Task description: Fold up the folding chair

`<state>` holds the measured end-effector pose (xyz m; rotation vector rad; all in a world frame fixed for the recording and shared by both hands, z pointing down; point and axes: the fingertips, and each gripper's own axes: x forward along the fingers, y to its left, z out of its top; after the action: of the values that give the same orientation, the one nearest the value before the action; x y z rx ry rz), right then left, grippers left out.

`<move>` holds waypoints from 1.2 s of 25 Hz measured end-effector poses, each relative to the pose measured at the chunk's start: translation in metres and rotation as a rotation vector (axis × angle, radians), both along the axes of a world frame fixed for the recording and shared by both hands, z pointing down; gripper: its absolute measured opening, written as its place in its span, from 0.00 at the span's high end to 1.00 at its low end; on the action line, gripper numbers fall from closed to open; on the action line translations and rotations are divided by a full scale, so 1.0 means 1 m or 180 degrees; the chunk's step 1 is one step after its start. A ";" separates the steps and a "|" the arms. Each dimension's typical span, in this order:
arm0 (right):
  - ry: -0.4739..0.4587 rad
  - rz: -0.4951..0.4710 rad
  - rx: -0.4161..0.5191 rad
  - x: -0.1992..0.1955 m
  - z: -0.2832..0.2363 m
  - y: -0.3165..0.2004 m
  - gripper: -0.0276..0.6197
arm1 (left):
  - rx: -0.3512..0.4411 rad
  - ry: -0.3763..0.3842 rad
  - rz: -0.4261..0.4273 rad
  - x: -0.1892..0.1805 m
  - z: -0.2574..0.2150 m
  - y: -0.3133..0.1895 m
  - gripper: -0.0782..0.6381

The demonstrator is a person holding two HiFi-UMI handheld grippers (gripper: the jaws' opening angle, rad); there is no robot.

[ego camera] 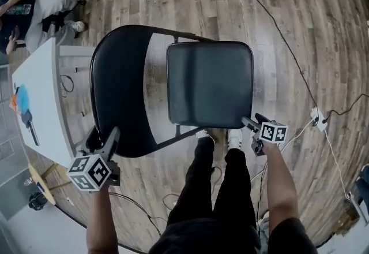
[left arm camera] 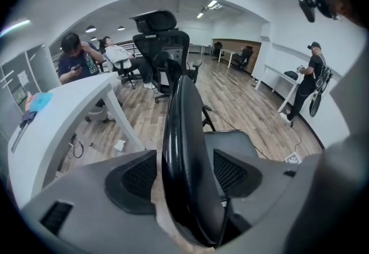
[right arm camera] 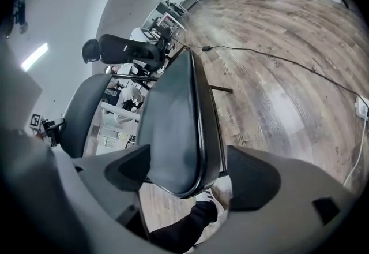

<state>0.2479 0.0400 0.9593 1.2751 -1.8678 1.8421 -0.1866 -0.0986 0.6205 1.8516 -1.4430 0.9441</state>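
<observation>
Folding chair (ego camera: 185, 86) stands unfolded, seat (ego camera: 211, 82) level; left gripper (ego camera: 107, 141) at 8 o'clock, jaws apart astride backrest (ego camera: 118, 89); right gripper (ego camera: 249, 124) at 4 o'clock, jaws apart astride seat corner; all folding left.

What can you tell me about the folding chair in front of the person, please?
The folding chair is black and still unfolded. It stands on the wooden floor beside a white table. It has a thin metal tube frame, a dark, matte padded seat with rounded corners lying flat, and a glossy curved backrest. The left gripper straddles the backrest's edge with open jaws. The right gripper has open jaws around the seat's near corner. Neither clamps yet.
</observation>
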 end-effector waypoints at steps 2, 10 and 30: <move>-0.0103 -0.0030 -0.0049 0.003 0.017 0.000 0.34 | -0.0050 0.0067 -0.0007 0.002 0.008 -0.002 0.48; -0.0870 -0.0166 -0.0035 -0.015 0.041 -0.012 0.32 | -0.0119 0.0062 0.0148 0.016 0.027 -0.018 0.48; -0.1566 -0.0358 0.0157 -0.036 0.048 -0.014 0.52 | -0.0204 -0.0051 0.0211 0.014 0.047 -0.018 0.59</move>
<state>0.2118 0.0262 1.0075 0.7492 -2.1756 2.2031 -0.1725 -0.1165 0.6677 1.8587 -1.3523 1.0276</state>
